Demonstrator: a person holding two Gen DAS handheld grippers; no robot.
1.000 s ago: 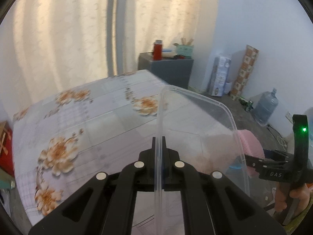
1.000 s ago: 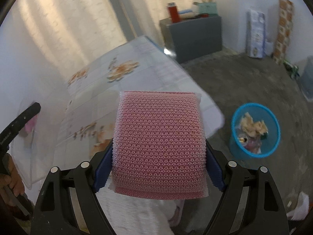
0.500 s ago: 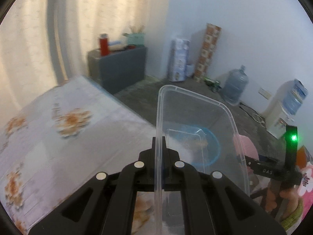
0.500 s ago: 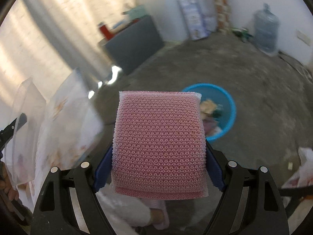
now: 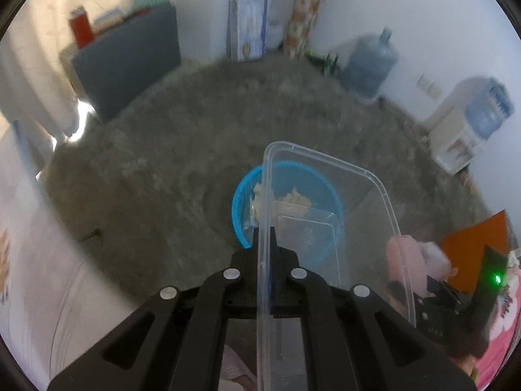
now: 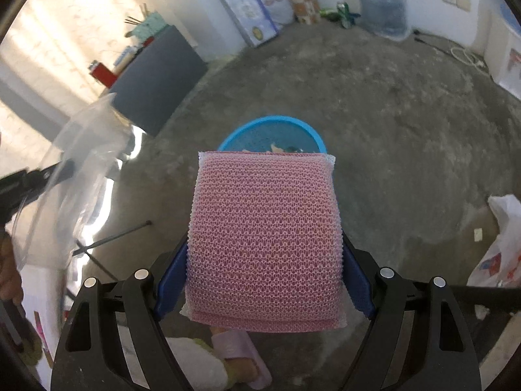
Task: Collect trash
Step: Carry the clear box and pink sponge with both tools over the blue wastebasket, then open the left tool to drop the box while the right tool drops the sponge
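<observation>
In the left wrist view my left gripper (image 5: 264,228) is shut on the rim of a clear plastic container (image 5: 358,215), held edge-on above the concrete floor. Through and beside it I see a blue trash basket (image 5: 239,208) holding crumpled scraps. In the right wrist view my right gripper (image 6: 265,260) is shut on a pink mesh sponge (image 6: 265,241), its blue pads pressing both sides. The blue basket (image 6: 234,133) lies just beyond the sponge's far edge. The blurred container (image 6: 84,150) shows at the left, and the sponge (image 5: 403,254) at the lower right of the left view.
A grey cabinet (image 5: 130,58) stands by the curtain, a water bottle (image 5: 371,65) and a dispenser (image 5: 469,130) along the far wall. A white plastic bag (image 6: 501,244) lies on the floor at right. The floral table's edge (image 5: 32,260) is at left. A slippered foot (image 6: 234,358) is below.
Both grippers have swung away from the floral table and tilted down toward the floor; the blue basket now sits right ahead of each. Both grips are unchanged.
</observation>
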